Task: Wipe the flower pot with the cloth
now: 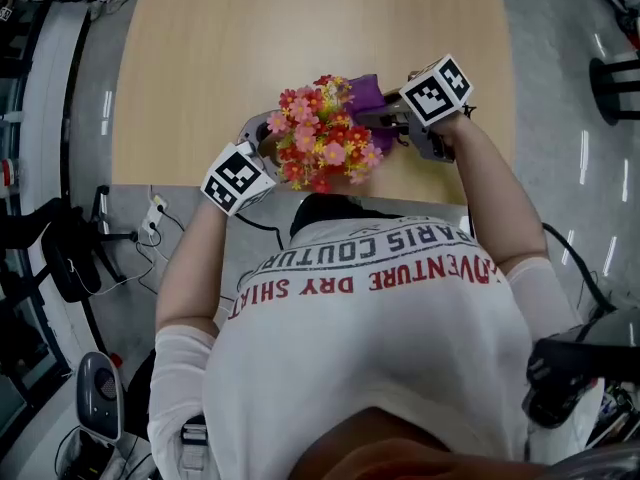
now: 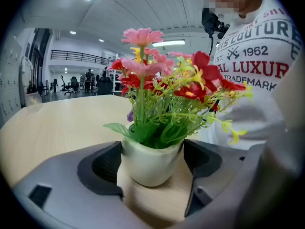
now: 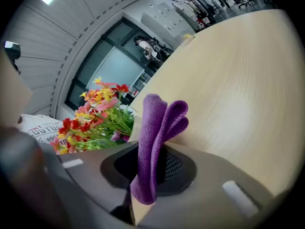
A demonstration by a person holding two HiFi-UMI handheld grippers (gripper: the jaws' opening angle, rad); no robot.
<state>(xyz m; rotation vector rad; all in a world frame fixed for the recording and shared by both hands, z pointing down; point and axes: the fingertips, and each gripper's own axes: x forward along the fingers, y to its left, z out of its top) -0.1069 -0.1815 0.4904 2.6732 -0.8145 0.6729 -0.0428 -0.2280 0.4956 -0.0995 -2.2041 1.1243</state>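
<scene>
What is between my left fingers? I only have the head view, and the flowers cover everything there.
Observer: The left gripper view shows the white flower pot between the left gripper's fingers, with both pads against its sides.
Operator: Is it lifted?
Observer: No, its base rests on the wooden table.
Operator: And how is the cloth held?
Observer: The right gripper view shows the purple cloth folded and pinched upright between the right gripper's fingers, with its folds sticking out past them.
</scene>
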